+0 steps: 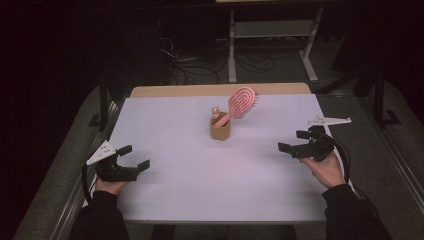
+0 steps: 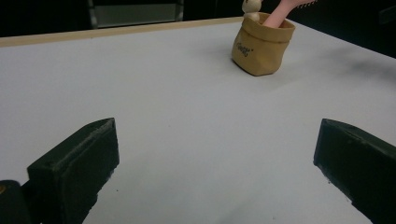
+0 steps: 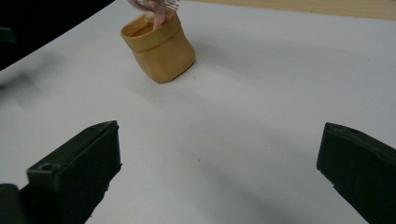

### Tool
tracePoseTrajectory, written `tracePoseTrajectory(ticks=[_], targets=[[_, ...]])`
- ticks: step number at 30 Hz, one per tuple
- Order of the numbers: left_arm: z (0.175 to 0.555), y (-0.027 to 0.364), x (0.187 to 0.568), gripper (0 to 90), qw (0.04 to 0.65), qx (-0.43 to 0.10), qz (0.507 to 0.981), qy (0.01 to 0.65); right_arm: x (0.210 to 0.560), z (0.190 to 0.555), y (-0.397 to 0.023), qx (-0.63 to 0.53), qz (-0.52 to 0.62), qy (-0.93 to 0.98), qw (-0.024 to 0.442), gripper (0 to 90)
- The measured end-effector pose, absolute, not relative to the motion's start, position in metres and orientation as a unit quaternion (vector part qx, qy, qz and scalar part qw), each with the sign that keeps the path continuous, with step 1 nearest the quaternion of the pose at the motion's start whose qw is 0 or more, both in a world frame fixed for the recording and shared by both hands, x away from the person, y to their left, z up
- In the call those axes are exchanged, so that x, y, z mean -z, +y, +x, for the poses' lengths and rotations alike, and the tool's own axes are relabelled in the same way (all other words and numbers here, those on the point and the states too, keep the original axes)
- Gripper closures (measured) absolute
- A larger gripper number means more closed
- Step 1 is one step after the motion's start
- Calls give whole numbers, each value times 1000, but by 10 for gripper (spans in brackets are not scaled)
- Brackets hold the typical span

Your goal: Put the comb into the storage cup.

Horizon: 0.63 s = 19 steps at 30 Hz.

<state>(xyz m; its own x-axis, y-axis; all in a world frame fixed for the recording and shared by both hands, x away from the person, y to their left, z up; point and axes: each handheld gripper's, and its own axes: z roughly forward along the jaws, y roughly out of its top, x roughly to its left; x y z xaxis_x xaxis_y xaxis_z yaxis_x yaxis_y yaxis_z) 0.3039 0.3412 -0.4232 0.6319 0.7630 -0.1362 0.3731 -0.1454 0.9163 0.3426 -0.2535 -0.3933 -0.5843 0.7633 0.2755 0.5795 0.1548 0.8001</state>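
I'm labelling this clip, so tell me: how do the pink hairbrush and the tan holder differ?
The pink hairbrush is long and leans, its head sticking out up and to the right; the tan holder is squat and stands upright on the white table. The hairbrush sits inside the holder; the holder rests directly on the table. Both sit mid-table, apart from either gripper.

A dim lab or recording room, not a home. A plain white table (image 1: 200,165) with a pale wooden far edge stands alone under a light, while the surroundings fall into darkness. Behind it, loose cables (image 1: 190,65) trail across a grey floor (image 1: 280,70) beside the legs of a white metal frame (image 1: 272,37). A person sits at the table holding a black cabled gripper in each hand (image 1: 327,167), equipment of a test setup.
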Motion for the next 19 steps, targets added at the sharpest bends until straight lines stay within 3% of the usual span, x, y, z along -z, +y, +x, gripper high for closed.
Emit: tracePoseTrajectory(ticks=[19], targets=[[304, 338, 424, 0, 516, -183, 745, 382, 422, 313, -262, -476, 439, 750, 136, 0]])
